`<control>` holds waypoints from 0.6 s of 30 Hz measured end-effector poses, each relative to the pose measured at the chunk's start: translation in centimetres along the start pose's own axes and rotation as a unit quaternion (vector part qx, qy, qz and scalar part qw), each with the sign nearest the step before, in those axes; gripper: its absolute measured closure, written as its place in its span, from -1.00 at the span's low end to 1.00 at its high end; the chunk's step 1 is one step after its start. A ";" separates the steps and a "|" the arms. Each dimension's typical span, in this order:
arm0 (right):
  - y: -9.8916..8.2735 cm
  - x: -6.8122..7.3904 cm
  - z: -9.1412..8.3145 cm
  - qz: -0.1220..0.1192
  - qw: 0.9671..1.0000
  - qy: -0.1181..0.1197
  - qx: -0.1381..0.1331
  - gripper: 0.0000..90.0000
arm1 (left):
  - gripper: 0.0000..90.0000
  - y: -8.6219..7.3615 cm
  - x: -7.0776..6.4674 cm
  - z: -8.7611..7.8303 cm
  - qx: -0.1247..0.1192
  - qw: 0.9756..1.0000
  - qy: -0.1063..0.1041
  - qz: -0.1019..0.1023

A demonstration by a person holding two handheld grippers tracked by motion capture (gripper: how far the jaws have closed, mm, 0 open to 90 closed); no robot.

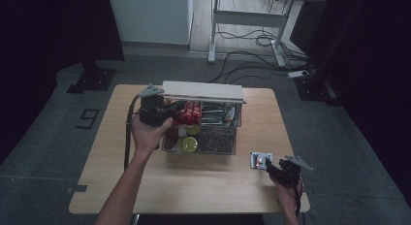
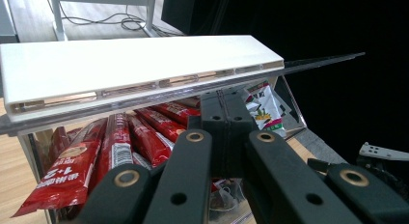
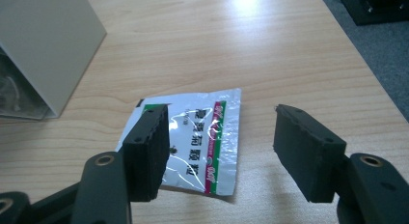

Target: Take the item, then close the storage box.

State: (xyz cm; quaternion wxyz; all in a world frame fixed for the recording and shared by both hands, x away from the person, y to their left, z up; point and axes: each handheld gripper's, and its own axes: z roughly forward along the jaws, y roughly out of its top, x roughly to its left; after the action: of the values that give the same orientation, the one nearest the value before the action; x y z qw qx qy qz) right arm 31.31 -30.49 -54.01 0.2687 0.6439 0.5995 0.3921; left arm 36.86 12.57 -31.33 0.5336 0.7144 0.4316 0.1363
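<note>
Wood-grain table [image 1: 203,181]: R gripper [image 3: 219,151] jaws wide apart over glossy foil sachet [image 3: 202,142]; L gripper [image 2: 223,122] jaws closed, empty.

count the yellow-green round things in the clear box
2 that I can see. One round lid sits at the front of the clear box, by the near wall. The other is just behind it, partly covered by the red packets. More may be hidden.
</note>
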 end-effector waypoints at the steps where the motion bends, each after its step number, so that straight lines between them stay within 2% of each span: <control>1: 0.0 0.1 -0.1 0.000 1.000 0.001 -0.002 -0.16 | 1.00 0.0 0.0 0.0 0.000 1.000 0.000 0.000; 6: 0.2 0.3 -0.6 -0.006 1.000 0.012 -0.013 -0.13 | 1.00 -0.3 0.0 0.0 0.002 1.000 0.000 0.000; 18: 0.1 0.5 -0.6 -0.007 1.000 0.019 -0.011 -0.09 | 1.00 -0.8 -0.2 -0.7 0.002 1.000 -0.003 0.002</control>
State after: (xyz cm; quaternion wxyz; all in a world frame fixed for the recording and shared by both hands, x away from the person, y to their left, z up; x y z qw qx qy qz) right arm 30.85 -30.08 -53.51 0.2669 0.6290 0.6046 0.4093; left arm 35.92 12.90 -31.75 0.5335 0.7165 0.4288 0.1346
